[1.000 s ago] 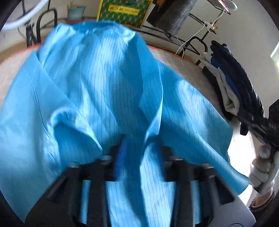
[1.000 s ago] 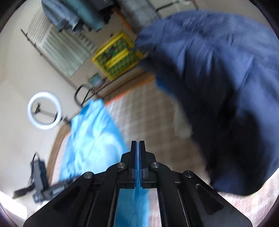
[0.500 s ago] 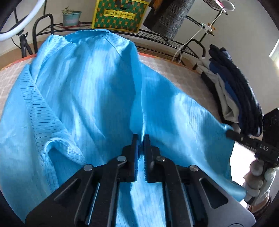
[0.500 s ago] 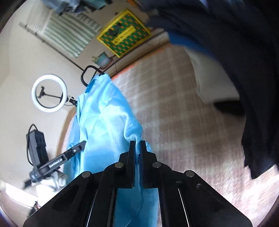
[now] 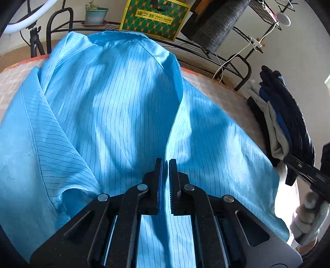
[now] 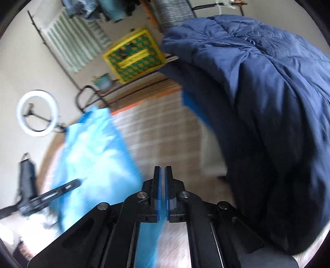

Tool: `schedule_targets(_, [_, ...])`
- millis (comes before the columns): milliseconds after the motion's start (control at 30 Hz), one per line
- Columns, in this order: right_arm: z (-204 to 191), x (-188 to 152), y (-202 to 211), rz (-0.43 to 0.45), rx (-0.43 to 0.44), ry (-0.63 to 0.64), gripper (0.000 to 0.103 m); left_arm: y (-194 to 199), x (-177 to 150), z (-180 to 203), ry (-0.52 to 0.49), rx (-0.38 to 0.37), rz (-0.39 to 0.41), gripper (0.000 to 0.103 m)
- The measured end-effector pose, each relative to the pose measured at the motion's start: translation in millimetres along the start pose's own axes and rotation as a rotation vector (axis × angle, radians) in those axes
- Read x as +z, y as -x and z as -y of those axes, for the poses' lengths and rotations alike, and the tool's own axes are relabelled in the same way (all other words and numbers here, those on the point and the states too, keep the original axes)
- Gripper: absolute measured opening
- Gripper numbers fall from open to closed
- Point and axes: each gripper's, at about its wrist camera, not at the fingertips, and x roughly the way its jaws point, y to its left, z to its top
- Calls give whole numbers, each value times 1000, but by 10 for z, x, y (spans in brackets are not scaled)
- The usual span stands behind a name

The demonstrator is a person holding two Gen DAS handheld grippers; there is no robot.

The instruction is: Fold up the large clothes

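Observation:
A light blue pinstriped garment (image 5: 115, 115) lies spread over the beige checked table, collar at the far end. My left gripper (image 5: 166, 165) is shut on a fold of it near the front opening edge. In the right wrist view the same garment (image 6: 97, 152) hangs blurred at the left. My right gripper (image 6: 162, 171) is shut on its edge, and blue cloth shows under the jaws. The right gripper also shows at the far right of the left wrist view (image 5: 305, 171).
A pile of dark navy clothes (image 6: 268, 103) sits on the table at the right, also in the left wrist view (image 5: 288, 115). Behind are a black metal rack (image 5: 206, 49), a yellow-green box (image 5: 154, 18), a potted plant (image 5: 96, 15) and a ring light (image 6: 38, 113).
My left gripper closed from open onto the blue garment's fold. The garment now lies flatter and smoother. My right gripper stayed shut on the garment edge and swung around.

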Motion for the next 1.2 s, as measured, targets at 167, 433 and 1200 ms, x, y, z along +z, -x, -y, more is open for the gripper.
schedule_targets(167, [49, -288, 80, -59, 56, -50, 57, 53, 104, -43, 44, -40, 0, 24])
schedule_targets(433, [12, -437, -232, -117, 44, -6, 4, -223, 562, 268, -38, 19, -31, 41])
schedule_targets(1200, [-81, -198, 197, 18, -148, 144, 18, 141, 772, 202, 59, -19, 86, 0])
